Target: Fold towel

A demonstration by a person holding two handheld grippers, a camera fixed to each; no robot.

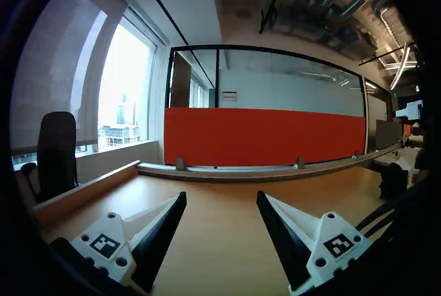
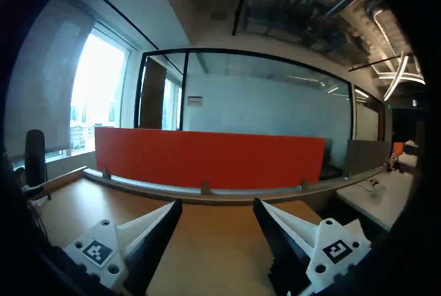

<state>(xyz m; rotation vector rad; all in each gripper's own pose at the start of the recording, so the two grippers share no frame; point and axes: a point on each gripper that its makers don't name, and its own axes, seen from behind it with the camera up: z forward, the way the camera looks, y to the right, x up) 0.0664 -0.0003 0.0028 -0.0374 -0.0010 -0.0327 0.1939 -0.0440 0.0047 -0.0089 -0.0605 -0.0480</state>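
Hovering above the wooden tabletop (image 1: 220, 246), the left hand-held gripper (image 1: 220, 194) held its jaws spread wide, gripping nothing, and the right hand-held gripper (image 2: 216, 202) was spread likewise. Open wood ran ahead to the far edge, lined by an orange divider panel (image 1: 264, 136).

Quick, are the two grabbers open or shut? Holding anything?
Left gripper: open, holding nothing.
Right gripper: open, holding nothing.
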